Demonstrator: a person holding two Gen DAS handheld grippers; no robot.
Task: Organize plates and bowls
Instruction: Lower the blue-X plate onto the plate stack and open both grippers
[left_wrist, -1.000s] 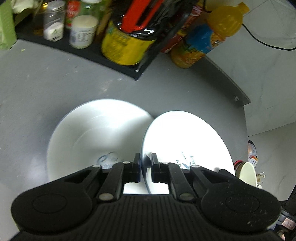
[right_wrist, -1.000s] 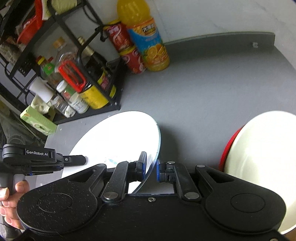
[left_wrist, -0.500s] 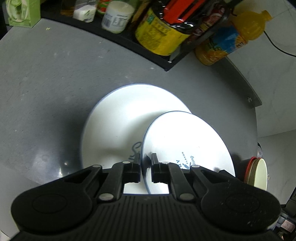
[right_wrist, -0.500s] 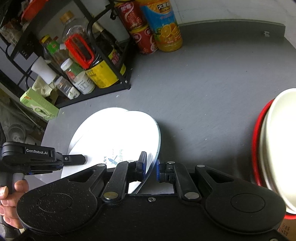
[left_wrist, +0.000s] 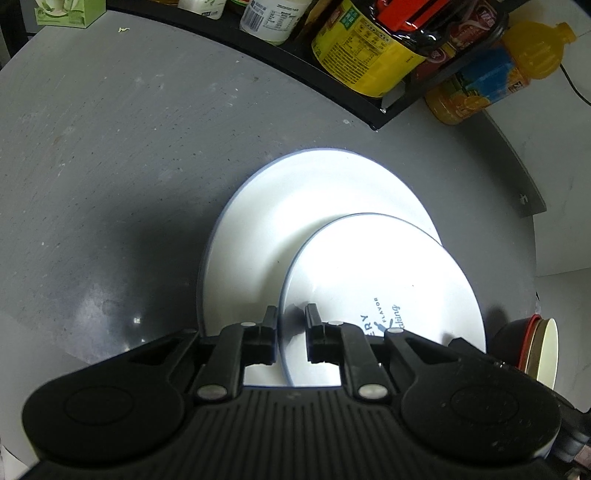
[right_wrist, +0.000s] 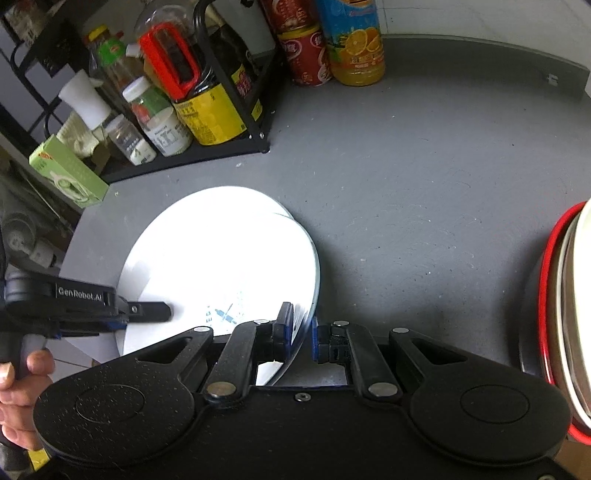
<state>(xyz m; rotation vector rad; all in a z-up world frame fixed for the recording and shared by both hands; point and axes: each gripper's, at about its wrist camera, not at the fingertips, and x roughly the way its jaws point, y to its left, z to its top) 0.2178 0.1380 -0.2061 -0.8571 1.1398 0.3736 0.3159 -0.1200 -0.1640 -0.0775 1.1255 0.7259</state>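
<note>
A white plate with blue lettering (left_wrist: 388, 280) (right_wrist: 229, 258) lies tilted over a second white plate (left_wrist: 280, 221) (right_wrist: 258, 201) that rests on the grey table (left_wrist: 110, 147). The lettered plate's near rim runs between the jaws of my left gripper (left_wrist: 291, 314), which are opening; a gap shows beside the rim. In the right wrist view its finger (right_wrist: 151, 312) lies across the plate's left side. My right gripper (right_wrist: 299, 317) is shut on the same plate's right rim, with blue pads on both sides.
A black rack (right_wrist: 221, 147) of bottles and jars stands at the back left. Beside it are red cans (right_wrist: 306, 55) and an orange juice bottle (right_wrist: 354, 40) (left_wrist: 491, 77). Stacked bowls, one with a red rim (right_wrist: 565, 295) (left_wrist: 543, 347), sit at the right. A hand (right_wrist: 18, 387) holds the left gripper.
Both grippers carried the lettered plate down and across, so it now covers much more of the lower plate. The left jaws stand slightly wider than before.
</note>
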